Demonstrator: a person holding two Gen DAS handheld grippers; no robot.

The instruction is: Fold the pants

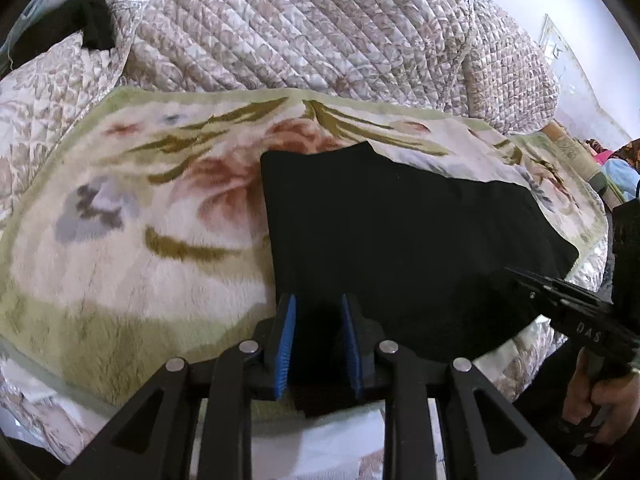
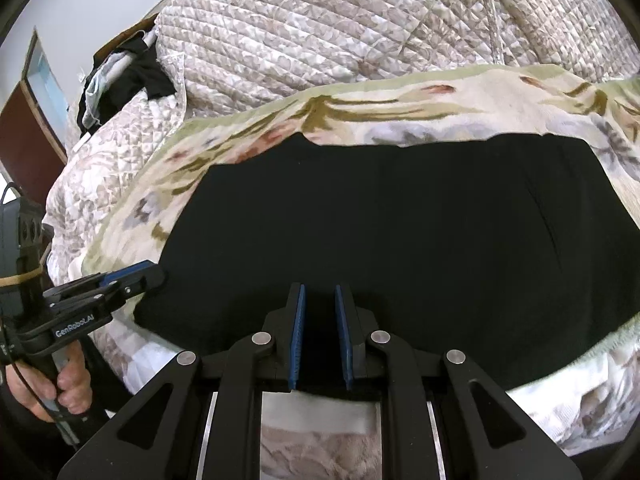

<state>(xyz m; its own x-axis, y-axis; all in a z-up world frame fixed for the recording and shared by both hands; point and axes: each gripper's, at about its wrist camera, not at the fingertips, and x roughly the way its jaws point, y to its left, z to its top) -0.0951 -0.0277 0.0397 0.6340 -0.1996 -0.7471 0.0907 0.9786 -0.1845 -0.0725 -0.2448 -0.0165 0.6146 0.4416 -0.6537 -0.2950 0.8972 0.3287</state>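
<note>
Pants: black, lying flat on the flowered blanket, near edge between both sets of jaws.
Left gripper: jaws clamped on the pants' edge.
Right gripper: jaws clamped on the same edge.
Blanket: spread over the bed, beyond the jaws.
Quilt: heaped behind the blanket.

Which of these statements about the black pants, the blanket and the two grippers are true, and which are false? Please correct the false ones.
1. The black pants lie on a floral blanket. True.
2. The pants hang in the air between the two grippers. False: they lie flat on the blanket; only their near edge is between the jaws.
3. The right gripper has the near edge of the pants between its blue pads. True.
4. The left gripper is at the far edge of the pants. False: it is at the near edge, by the left corner.
5. A quilted bedspread is piled behind the blanket. True.
6. The blanket is plain white. False: it shows flowers and has a green border.
</note>
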